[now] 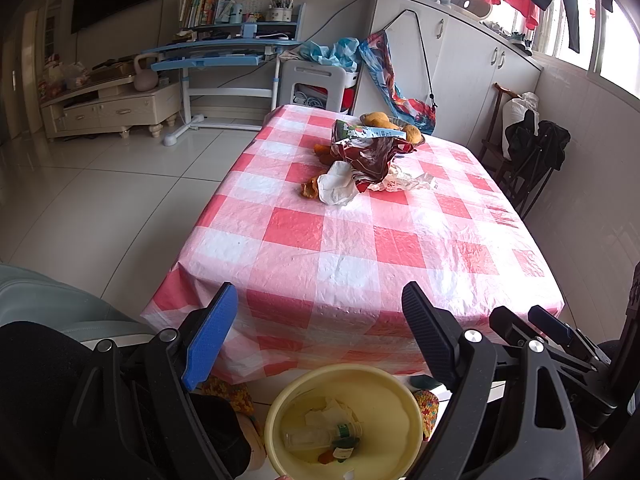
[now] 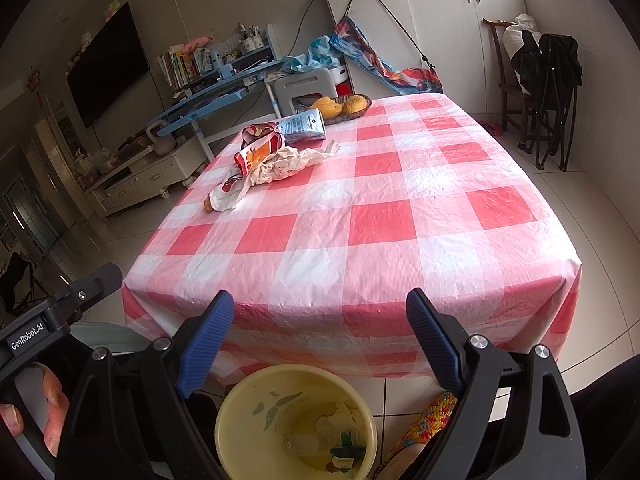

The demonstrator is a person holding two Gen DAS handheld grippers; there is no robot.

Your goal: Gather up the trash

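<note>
I see big table (image 1: 360, 240) with red and white check cloth; trash pile (image 1: 368, 168) far side, near fruit basket (image 2: 348, 110). Yellow bin (image 2: 296, 420) on tile floor below near edge. My left claw (image 1: 320, 312) wide open, empty; right claw (image 2: 320, 320) too

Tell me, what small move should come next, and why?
Probably reach one open gripper toward the crumpled white paper in the wrapper pile on the red-and-white checked tablecloth; both grippers are empty, and the yellow plastic bin below already holds trash.
</note>
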